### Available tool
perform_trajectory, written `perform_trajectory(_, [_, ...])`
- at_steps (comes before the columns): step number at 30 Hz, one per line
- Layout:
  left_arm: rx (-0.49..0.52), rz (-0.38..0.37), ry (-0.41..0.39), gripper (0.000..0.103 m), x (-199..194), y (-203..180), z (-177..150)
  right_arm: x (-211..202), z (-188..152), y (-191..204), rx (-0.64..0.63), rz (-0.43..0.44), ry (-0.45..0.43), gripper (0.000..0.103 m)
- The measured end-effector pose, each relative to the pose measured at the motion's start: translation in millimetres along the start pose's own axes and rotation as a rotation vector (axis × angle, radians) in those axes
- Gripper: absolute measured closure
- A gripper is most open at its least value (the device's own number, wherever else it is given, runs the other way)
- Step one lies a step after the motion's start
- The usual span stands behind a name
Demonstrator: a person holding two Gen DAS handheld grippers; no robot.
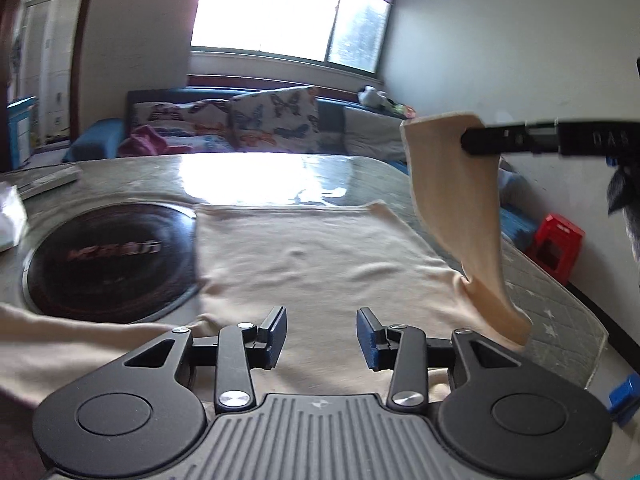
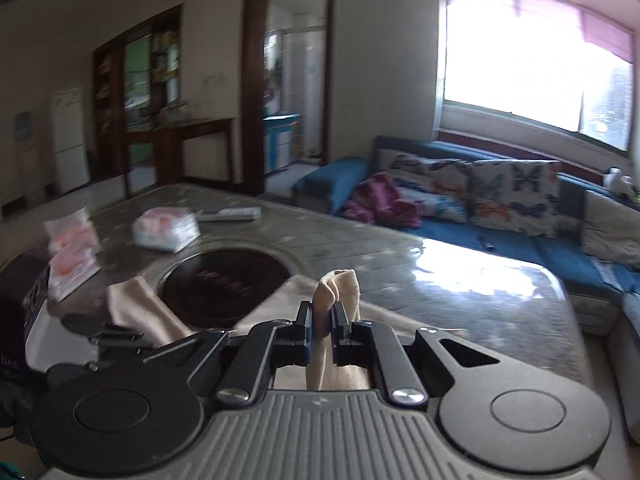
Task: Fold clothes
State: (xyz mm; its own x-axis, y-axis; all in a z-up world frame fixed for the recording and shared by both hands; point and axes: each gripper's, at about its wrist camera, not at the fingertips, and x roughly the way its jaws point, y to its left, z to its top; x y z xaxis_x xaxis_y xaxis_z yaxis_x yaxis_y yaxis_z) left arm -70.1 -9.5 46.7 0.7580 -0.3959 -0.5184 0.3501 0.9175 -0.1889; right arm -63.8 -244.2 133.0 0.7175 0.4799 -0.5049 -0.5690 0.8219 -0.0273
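A beige garment (image 1: 320,264) lies spread flat on the tabletop (image 1: 260,180), just beside a round black hotplate (image 1: 112,256). Its right sleeve (image 1: 460,200) is lifted off the surface, pinched in the right hand-held gripper (image 2: 322,320). The left hand-held gripper (image 1: 322,336) hangs over the garment's near edge, fingers spread, holding nothing.

The right gripper (image 2: 322,326) pinches a bunched fold of beige cloth (image 2: 338,284) between its closed jaws, above the table's (image 2: 460,292) near edge. Beyond lies a round black cooktop (image 2: 224,284) – plastic packets (image 2: 166,226) near the far-left corner.
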Motion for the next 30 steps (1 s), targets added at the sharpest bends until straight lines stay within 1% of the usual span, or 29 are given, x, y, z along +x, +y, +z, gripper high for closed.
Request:
perform_trajectory(3, [-0.022,0.023,0.006,0.061,-5.1,10.4,-5.7,16.2,-2.5,25.5,-0.029,0.078,0.043,0.095])
perform_trajectory(5, [-0.032,0.034,0.016,0.061,-6.0,14.0,-10.2,21.9,-6.4,33.3,-0.035,0.095,0.054,0.086])
perform_trajectory(6, [-0.036,0.037,0.021,0.061,-5.9,14.7,-12.2,24.4,-11.6,39.7,-0.052,0.111,0.071,0.083])
perform_trajectory(8, [-0.039,0.038,0.027,0.061,-6.3,15.6,-14.8,22.5,-21.0,42.5,-0.075,0.103,0.082,0.079])
perform_trajectory(10, [-0.040,0.041,0.030,0.061,-6.3,15.8,-15.6,17.2,-29.9,38.9,-0.072,0.085,0.095,0.068])
perform_trajectory(11, [-0.040,0.043,0.031,0.061,-6.0,15.7,-15.4,15.2,-33.6,35.9,-0.069,0.075,0.102,0.066])
perform_trajectory(14, [-0.033,0.050,0.027,0.061,-5.9,14.6,-15.1,3.1,-56.2,19.6,-0.051,-0.004,0.148,0.059])
perform_trajectory(15, [-0.028,0.054,0.026,0.061,-5.0,13.4,-14.4,-1.8,-64.9,13.1,-0.047,-0.029,0.164,0.054])
perform_trajectory(19, [-0.016,0.065,0.039,0.063,1.9,8.9,-14.2,-20.4,-101.9,-5.8,-0.046,-0.136,0.227,0.053])
perform_trajectory(21, [-0.008,0.073,0.050,0.063,6.4,6.7,-14.9,-25.7,-116.0,-13.1,-0.018,-0.152,0.254,0.052])
perform_trajectory(22, [-0.004,0.076,0.055,0.065,8.7,5.6,-15.4,-27.9,-123.2,-16.0,-0.004,-0.155,0.263,0.052])
perform_trajectory(23, [0.000,0.080,0.060,0.068,10.7,4.5,-15.8,-29.9,-129.4,-18.0,0.004,-0.161,0.268,0.052])
perform_trajectory(24, [0.009,0.087,0.062,0.069,12.0,3.0,-16.0,-30.8,-134.3,-19.9,0.013,-0.165,0.271,0.050])
perform_trajectory(27, [0.036,0.116,0.073,0.074,15.3,-1.1,-17.2,-33.4,-139.3,-27.9,0.061,-0.159,0.247,0.048])
perform_trajectory(29, [0.037,0.132,0.084,0.078,17.3,-1.3,-18.0,-32.6,-137.0,-32.6,0.108,-0.160,0.208,0.048])
perform_trajectory(30, [0.039,0.141,0.086,0.079,17.7,-1.3,-18.3,-32.1,-135.7,-34.9,0.132,-0.160,0.188,0.049])
